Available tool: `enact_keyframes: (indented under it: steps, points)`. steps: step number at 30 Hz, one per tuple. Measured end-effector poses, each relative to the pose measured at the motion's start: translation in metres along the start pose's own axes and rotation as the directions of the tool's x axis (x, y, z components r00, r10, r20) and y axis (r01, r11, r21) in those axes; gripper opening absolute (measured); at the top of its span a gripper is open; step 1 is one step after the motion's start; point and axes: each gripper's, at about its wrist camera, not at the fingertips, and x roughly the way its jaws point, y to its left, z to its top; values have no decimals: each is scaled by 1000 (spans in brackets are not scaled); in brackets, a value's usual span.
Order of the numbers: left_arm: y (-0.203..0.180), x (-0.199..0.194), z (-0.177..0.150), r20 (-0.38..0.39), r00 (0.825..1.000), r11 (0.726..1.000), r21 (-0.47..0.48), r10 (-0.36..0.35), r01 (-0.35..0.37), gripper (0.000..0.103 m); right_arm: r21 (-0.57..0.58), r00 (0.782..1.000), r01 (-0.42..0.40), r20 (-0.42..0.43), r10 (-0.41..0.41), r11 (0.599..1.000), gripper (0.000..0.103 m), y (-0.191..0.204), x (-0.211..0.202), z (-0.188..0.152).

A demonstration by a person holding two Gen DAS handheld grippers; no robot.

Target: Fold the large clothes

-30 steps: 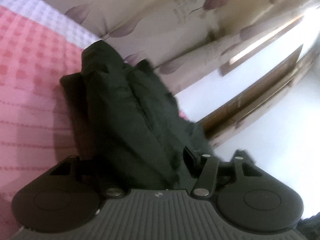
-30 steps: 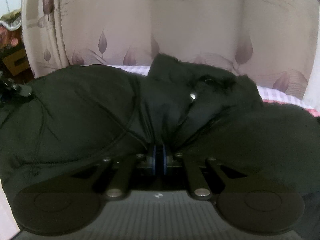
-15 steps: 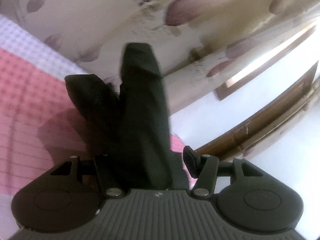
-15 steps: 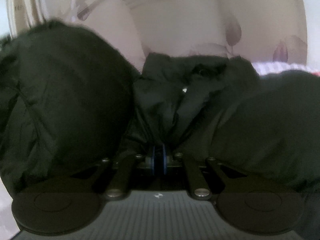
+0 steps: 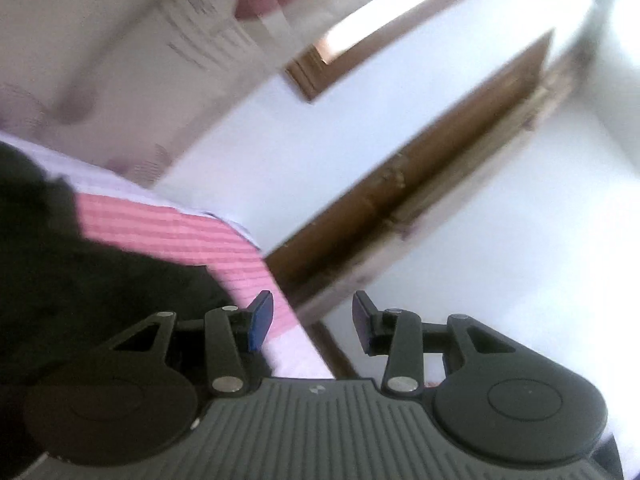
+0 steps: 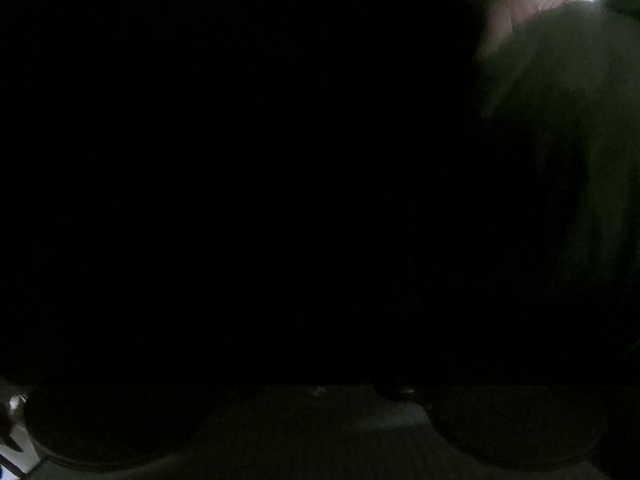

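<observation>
The large dark jacket (image 5: 80, 280) lies on the pink checked bed cover (image 5: 180, 236), at the left of the left wrist view. My left gripper (image 5: 308, 322) is open and empty, its blue-padded fingers apart, just right of the jacket and over the bed's edge. In the right wrist view the dark jacket (image 6: 560, 160) covers nearly the whole lens. The right gripper's fingers are hidden in the dark cloth, so its state does not show.
A cream curtain with purple leaf print (image 5: 140, 60) hangs behind the bed. A white wall (image 5: 500, 240) with brown wooden trim (image 5: 400, 184) is to the right. A small strip of curtain (image 6: 524, 0) shows at the top right of the right wrist view.
My left gripper has opened and let go of the jacket, which now lies to its left. The jacket has swung over the right camera and blacked out its view.
</observation>
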Motion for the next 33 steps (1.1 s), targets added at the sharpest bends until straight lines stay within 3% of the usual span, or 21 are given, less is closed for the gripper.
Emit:
enact_keyframes:
  steps: [2,4,8,12,14,15,17,18,19,22,23,24,25,26,28,30,31,33]
  points:
    - [17,9,-5,20,986,987,9,-163,163,43,30,1000,-27,4,27,999,7,-5,-1,0]
    - [29,12,-9,28,965,966,10,-260,260,48,60,998,-58,7,57,997,7,-10,-2,0]
    - [39,8,-12,97,946,948,-41,-310,315,60,85,996,-90,7,89,992,7,-14,-2,0]
    - [9,-24,-6,238,902,930,20,-361,367,89,96,996,-94,9,93,991,7,-13,1,-1]
    - [-1,-53,-7,332,874,931,38,-354,363,92,95,996,-90,11,90,991,7,-12,3,-2]
    - [-7,-75,-9,388,865,944,51,-319,325,95,93,996,-91,12,90,992,7,-11,4,-2]
    - [-12,-128,-13,519,830,976,43,-205,215,103,93,996,-93,12,92,991,7,-10,5,-3]
    - [-8,-158,-17,578,810,991,-15,-100,133,103,93,996,-92,13,91,991,7,-9,6,-4]
    - [-1,-183,-20,596,803,993,-88,-9,76,103,91,996,-90,13,89,992,7,-8,7,-4]
    - [42,-236,-25,502,827,940,-331,251,-84,103,84,996,-84,15,83,993,7,-5,10,-6]
    - [53,-245,-26,446,843,925,-350,301,-145,103,82,997,-82,16,81,993,7,-6,9,-6]
    - [64,-248,-24,352,857,900,-355,377,-251,103,80,997,-81,17,79,994,7,-4,10,-6]
    - [75,-247,-26,282,843,862,-372,458,-344,102,79,997,-80,17,79,994,7,-5,12,-6]
    - [87,-251,-32,253,825,828,-411,505,-381,102,78,997,-80,18,79,994,7,-7,12,-6]
    - [106,-267,-51,331,817,825,-493,472,-276,102,75,997,-78,19,76,994,7,-10,11,-3]
    - [114,-289,-65,440,783,833,-525,440,-173,103,72,997,-75,19,74,995,7,-8,8,-2]
    - [115,-297,-66,466,772,841,-517,433,-159,103,71,997,-74,19,73,995,7,-5,8,-3]
    - [118,-313,-55,450,753,828,-516,480,-219,103,69,997,-72,18,70,995,7,-6,3,-1]
